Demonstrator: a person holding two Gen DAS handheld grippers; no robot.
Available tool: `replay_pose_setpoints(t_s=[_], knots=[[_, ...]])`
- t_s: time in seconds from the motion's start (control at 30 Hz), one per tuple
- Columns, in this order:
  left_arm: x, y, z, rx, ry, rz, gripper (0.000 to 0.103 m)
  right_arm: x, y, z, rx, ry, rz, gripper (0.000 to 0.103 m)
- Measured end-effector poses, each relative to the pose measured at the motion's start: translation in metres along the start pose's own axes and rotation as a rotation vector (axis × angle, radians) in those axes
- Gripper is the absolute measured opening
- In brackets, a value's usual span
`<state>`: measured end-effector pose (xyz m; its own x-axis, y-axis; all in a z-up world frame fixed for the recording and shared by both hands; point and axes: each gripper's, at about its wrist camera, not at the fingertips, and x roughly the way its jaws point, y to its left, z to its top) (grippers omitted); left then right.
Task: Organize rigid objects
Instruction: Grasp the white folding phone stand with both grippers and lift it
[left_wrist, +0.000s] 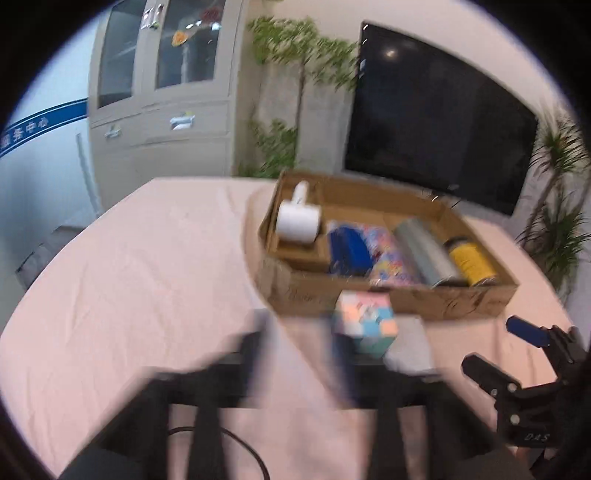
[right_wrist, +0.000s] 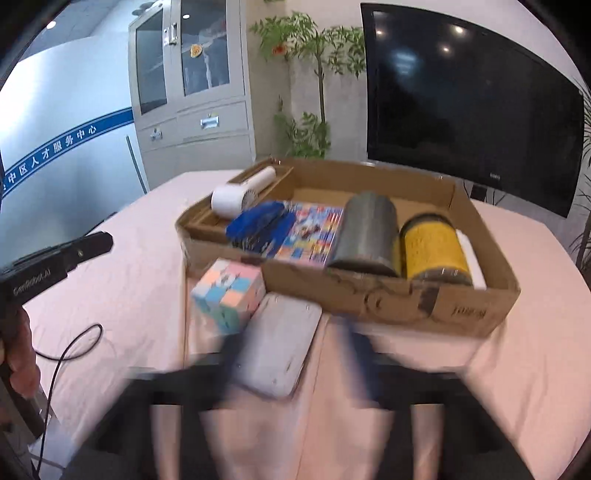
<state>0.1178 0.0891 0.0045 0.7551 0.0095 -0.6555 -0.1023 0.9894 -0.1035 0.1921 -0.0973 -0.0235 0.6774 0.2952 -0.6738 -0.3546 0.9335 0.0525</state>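
Observation:
A pastel puzzle cube (left_wrist: 365, 325) (right_wrist: 229, 295) and a flat grey-white case (right_wrist: 280, 347) (left_wrist: 408, 343) lie on the pink tablecloth in front of a cardboard box (left_wrist: 388, 299) (right_wrist: 369, 295). The box holds a white handheld fan (left_wrist: 298, 218) (right_wrist: 240, 192), a blue object (left_wrist: 349, 251) (right_wrist: 258, 225), a colourful book (left_wrist: 389, 254) (right_wrist: 314, 232), a grey can (left_wrist: 428, 251) (right_wrist: 364, 232) and a yellow jar (left_wrist: 471, 260) (right_wrist: 434, 251). My left gripper (left_wrist: 295, 350) is open and blurred, the cube just past its right finger. My right gripper (right_wrist: 291, 354) is open around the case.
The round table's pink cloth (left_wrist: 129, 277) stretches to the left. A grey cabinet (left_wrist: 159, 92), plants (left_wrist: 291, 74) and a dark screen (left_wrist: 436, 122) stand behind. A black cable (right_wrist: 66, 350) trails at the left. The other gripper shows at each view's edge.

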Motion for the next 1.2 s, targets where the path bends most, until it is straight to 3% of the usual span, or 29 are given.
replay_pose_setpoints(t_s=[0.03, 0.07, 0.27, 0.37, 0.43, 0.47, 0.53, 0.6, 0.67, 0.8, 0.83, 0.87, 0.93, 0.97, 1.03, 1.1, 1.17, 1.2], knots=[[-0.003, 0.000, -0.003, -0.015, -0.010, 0.032, 0.099, 0.001, 0.001, -0.004, 0.005, -0.014, 0.010, 0.103], [-0.004, 0.002, -0.006, -0.034, -0.043, 0.061, 0.101, 0.005, 0.003, -0.008, -0.002, -0.001, 0.016, 0.103], [0.008, -0.003, -0.024, -0.038, 0.028, 0.028, 0.101, 0.073, 0.014, -0.026, 0.028, 0.211, 0.002, 0.102], [0.013, -0.003, -0.033, -0.061, 0.056, 0.017, 0.101, 0.105, 0.016, -0.034, 0.050, 0.286, 0.012, 0.092], [0.020, -0.002, -0.035, -0.089, 0.079, 0.018, 0.101, 0.116, 0.024, -0.036, 0.011, 0.283, -0.038, 0.087], [0.022, -0.001, -0.036, -0.102, 0.091, 0.013, 0.101, 0.120, 0.028, -0.037, -0.008, 0.288, -0.047, 0.080], [0.024, -0.001, -0.036, -0.110, 0.108, -0.013, 0.101, 0.119, 0.033, -0.037, -0.020, 0.268, -0.030, 0.072], [0.026, -0.004, -0.038, -0.117, 0.130, -0.073, 0.101, 0.115, 0.031, -0.042, -0.025, 0.258, -0.020, 0.066], [0.030, -0.008, -0.041, -0.150, 0.177, -0.185, 0.101, 0.101, 0.022, -0.051, -0.026, 0.245, 0.007, 0.064], [0.053, -0.027, -0.056, -0.268, 0.324, -0.476, 0.099, 0.067, -0.021, -0.066, 0.164, 0.266, 0.222, 0.063], [0.062, -0.035, -0.061, -0.285, 0.371, -0.543, 0.093, 0.063, -0.031, -0.070, 0.219, 0.279, 0.273, 0.063], [0.071, -0.046, -0.066, -0.281, 0.418, -0.608, 0.080, 0.059, -0.039, -0.073, 0.263, 0.290, 0.318, 0.063], [0.079, -0.057, -0.069, -0.265, 0.457, -0.651, 0.059, 0.053, -0.041, -0.079, 0.248, 0.296, 0.350, 0.063], [0.084, -0.062, -0.070, -0.272, 0.469, -0.666, 0.053, 0.051, -0.039, -0.080, 0.212, 0.295, 0.343, 0.063], [0.090, -0.067, -0.068, -0.296, 0.483, -0.676, 0.049, 0.045, -0.037, -0.086, 0.178, 0.297, 0.352, 0.063], [0.086, -0.071, -0.059, -0.286, 0.484, -0.645, 0.044, 0.043, -0.042, -0.088, 0.235, 0.310, 0.410, 0.064], [0.074, -0.080, -0.049, -0.266, 0.469, -0.656, 0.044, 0.044, -0.052, -0.089, 0.299, 0.351, 0.509, 0.064], [0.069, -0.087, -0.045, -0.262, 0.463, -0.691, 0.044, 0.046, -0.059, -0.091, 0.366, 0.378, 0.601, 0.065]])
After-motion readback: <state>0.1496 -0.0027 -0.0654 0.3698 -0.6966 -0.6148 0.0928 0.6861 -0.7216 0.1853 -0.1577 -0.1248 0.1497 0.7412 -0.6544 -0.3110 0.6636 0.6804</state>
